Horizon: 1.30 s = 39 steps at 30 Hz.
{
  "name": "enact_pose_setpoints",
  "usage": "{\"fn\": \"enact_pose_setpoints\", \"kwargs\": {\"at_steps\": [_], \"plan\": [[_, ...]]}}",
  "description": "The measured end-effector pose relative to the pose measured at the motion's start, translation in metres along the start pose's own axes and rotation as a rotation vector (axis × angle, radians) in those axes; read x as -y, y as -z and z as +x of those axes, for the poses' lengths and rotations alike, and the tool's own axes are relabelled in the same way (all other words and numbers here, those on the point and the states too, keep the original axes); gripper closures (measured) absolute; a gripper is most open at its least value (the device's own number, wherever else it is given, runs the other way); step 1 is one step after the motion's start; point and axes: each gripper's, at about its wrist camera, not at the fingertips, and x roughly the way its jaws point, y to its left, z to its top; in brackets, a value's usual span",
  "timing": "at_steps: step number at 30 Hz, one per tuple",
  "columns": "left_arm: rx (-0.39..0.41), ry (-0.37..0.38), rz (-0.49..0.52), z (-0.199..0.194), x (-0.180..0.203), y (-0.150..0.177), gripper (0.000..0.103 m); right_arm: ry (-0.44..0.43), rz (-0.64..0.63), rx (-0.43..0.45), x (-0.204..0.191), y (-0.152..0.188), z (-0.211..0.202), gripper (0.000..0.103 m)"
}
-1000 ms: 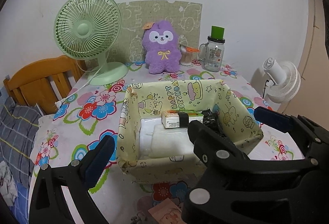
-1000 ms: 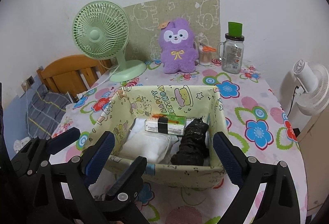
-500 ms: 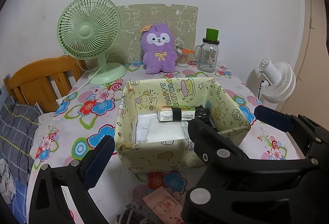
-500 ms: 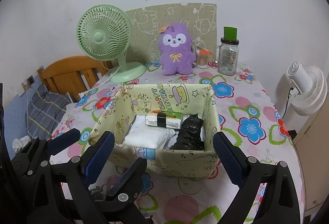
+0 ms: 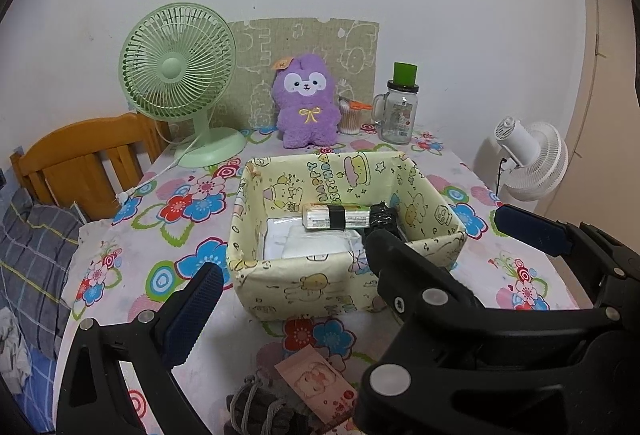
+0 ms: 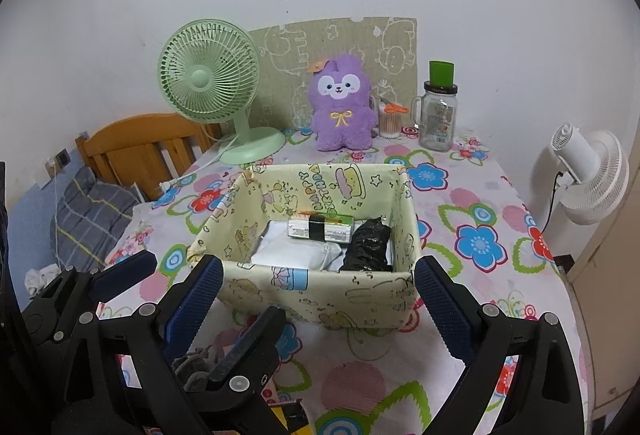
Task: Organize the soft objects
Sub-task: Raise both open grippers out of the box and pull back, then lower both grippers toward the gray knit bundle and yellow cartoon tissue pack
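Both tongs have backed away from the fabric box [image 5: 348, 275] over the last second, so it looks smaller and we now see more flowery tablecloth [image 6: 472, 243] in front of it, plus a grey knit thing [image 5: 260, 407] and a pink card [image 5: 316, 383] that have slid into view at the bottom of the left camera

Our left tongs [image 5: 360, 255] are spread wide with nothing between them, and same for our right tongs [image 6: 320, 299], wide apart and empty, hovering just short of the box's near wall

Progress-wise we'd say we're a good way in: the box already holds a white folded pack [image 6: 292, 255], a black crinkly bundle [image 6: 368, 243] along its right wall, and a green and white packet [image 6: 320, 227] with a black band lying across the back. What looks left is that grey knit thing on the cloth near us, half hidden under the left tongs in the right view, so we can't tell exactly what it is. The purple plush bunny [image 6: 342, 103] sits upright at the far edge against a cardboard panel [image 6: 340, 39], and might count as soft too, just guessing

Around it: a green desk fan [image 6: 208, 79] with its cord trailing off the left side, a glass jar [image 6: 438, 115] with a green lid, a tub of cotton swabs [image 6: 390, 119], and a white fan [image 6: 588, 175] off the table's right. The box itself sits between us and the bunny, so reaching it means going over or around
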Motion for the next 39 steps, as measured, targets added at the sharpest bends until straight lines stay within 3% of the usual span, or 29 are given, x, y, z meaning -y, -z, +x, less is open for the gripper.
{"fn": "enact_pose_setpoints", "kwargs": {"at_steps": [39], "plan": [[-0.010,-0.005,0.002,-0.034,0.002,0.053,0.001,0.001,0.011,-0.016,-0.008,0.057,-0.030,0.005]]}}
